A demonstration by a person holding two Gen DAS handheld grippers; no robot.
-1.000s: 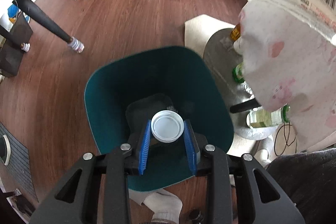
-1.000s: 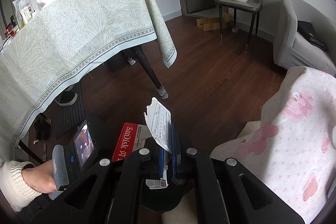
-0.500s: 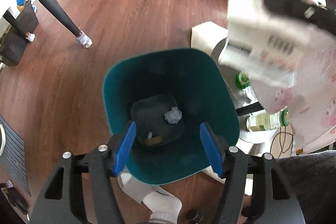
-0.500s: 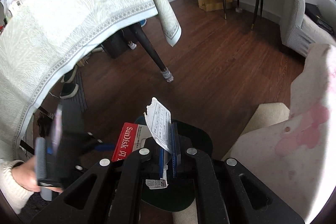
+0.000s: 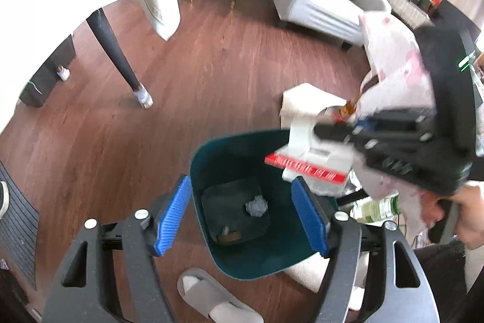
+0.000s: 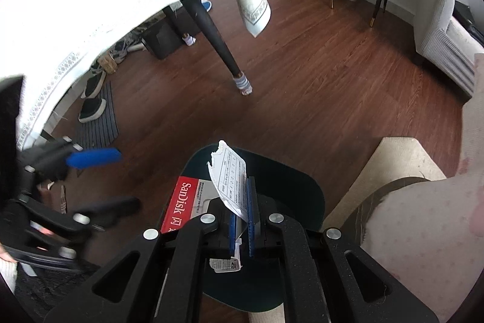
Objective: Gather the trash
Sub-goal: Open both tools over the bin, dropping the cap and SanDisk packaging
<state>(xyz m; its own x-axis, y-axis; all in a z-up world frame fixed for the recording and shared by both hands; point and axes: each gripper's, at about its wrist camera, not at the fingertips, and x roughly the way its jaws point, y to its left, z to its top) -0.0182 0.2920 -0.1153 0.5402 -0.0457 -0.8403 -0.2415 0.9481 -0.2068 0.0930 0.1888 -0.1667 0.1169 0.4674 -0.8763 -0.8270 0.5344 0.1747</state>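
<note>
A dark teal trash bin (image 5: 242, 256) stands on the wood floor; it also shows in the right wrist view (image 6: 290, 189). A crumpled white wad (image 5: 256, 206) and a small brown scrap lie at its bottom. My left gripper (image 5: 240, 215) is open and empty above the bin. My right gripper (image 6: 242, 217) is shut on a torn red-and-white SanDisk package (image 6: 211, 196) and holds it over the bin's right rim. The package (image 5: 314, 159) and the right gripper (image 5: 351, 130) also show in the left wrist view.
A black table leg (image 5: 118, 59) under a hanging tablecloth (image 6: 121, 8) stands to the left. A pink-patterned cloth (image 5: 396, 71) covers a low table at right, with bottles (image 5: 375, 209) beneath it. A grey slipper (image 5: 208, 297) lies before the bin. A sofa (image 5: 326, 5) stands behind.
My left gripper opened and let go of a white bottle cap, then lifted and tilted back. My right gripper carried the package over the bin.
</note>
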